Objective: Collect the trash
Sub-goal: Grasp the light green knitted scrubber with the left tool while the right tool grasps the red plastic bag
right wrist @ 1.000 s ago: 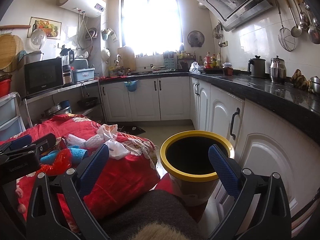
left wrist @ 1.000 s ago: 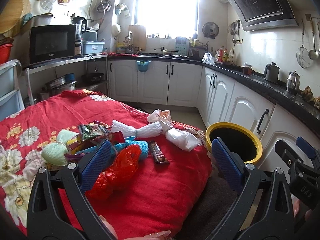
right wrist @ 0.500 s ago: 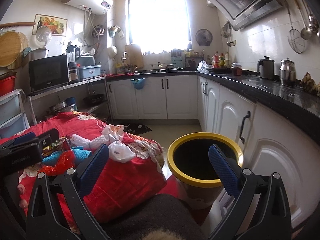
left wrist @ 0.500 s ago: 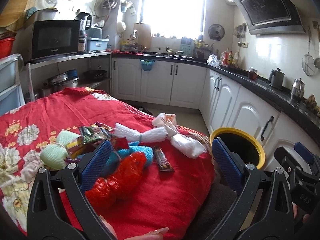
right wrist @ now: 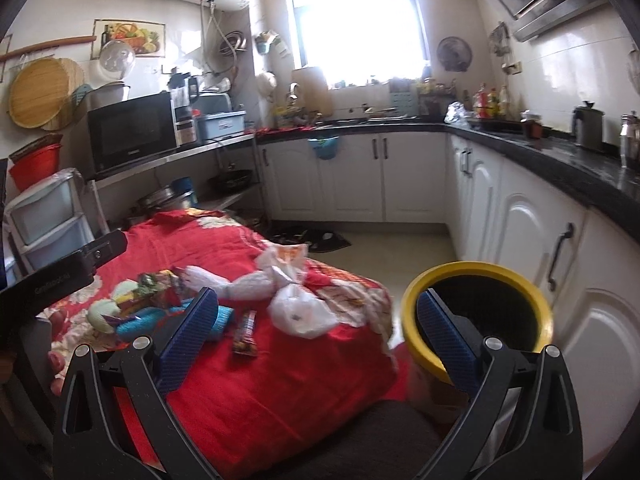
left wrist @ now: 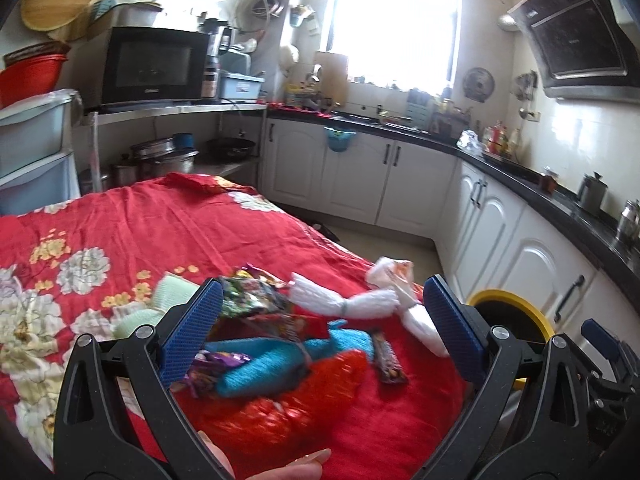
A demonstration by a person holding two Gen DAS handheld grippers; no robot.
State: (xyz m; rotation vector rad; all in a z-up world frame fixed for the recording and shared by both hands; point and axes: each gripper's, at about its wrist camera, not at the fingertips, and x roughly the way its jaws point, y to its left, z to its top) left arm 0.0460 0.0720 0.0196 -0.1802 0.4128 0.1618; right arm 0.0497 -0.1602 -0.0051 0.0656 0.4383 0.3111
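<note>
Nothing looks collected yet: the trash [left wrist: 304, 344] lies in a heap on the near right of the red cloth [left wrist: 168, 232], left of the yellow-rimmed bin [right wrist: 478, 320]. Both the left gripper [left wrist: 318, 334] and right gripper [right wrist: 316, 336] have fingers spread wide and empty, so every piece is left to do.

Both hand-held grippers [left wrist: 320, 320] [right wrist: 316, 320] agape, empty

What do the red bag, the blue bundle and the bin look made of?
Red bag: thin glossy plastic film, crinkled with bright glints. Blue bundle: looks like knitted or terry fabric, matte and nubbly; blur leaves it open. Bin: probably smooth plastic, with a glossy yellow rim.
</note>
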